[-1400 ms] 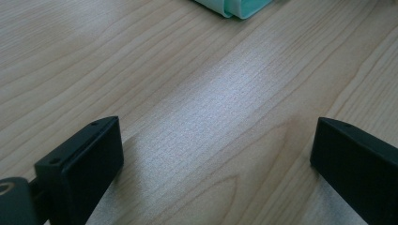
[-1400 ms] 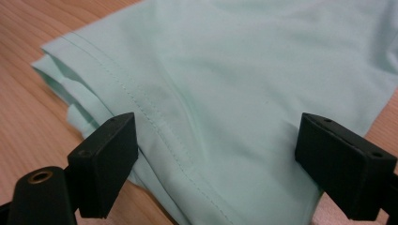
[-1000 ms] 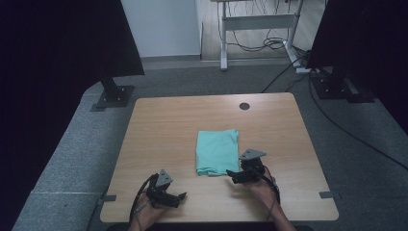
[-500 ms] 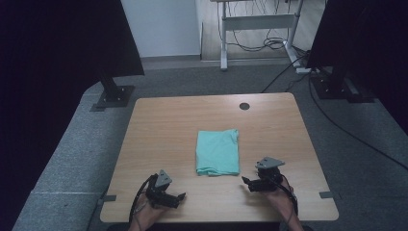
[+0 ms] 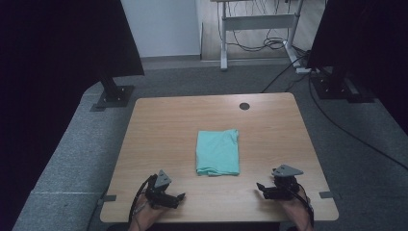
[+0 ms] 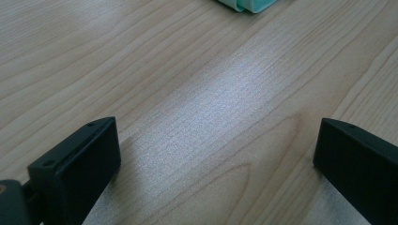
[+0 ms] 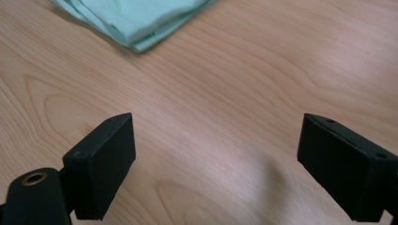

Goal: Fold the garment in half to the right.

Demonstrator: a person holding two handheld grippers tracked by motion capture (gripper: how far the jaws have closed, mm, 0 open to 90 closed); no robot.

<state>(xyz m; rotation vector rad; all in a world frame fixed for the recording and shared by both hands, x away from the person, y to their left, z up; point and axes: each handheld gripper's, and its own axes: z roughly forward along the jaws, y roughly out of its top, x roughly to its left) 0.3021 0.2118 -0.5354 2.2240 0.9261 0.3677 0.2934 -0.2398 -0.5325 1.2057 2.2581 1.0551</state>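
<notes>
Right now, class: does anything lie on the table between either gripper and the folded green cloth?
Nothing visible does. Bare wood separates the left gripper and the right gripper from the folded green cloth on the table. Both grippers stand open near the front edge, clear of the cloth.

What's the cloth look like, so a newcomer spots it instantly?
Find the wooden table. Near its middle, just ahead of the two grippers, lies the cloth, folded into a flat rectangle. It is mint green and soft, unlike the small dark round hole farther back.
</notes>
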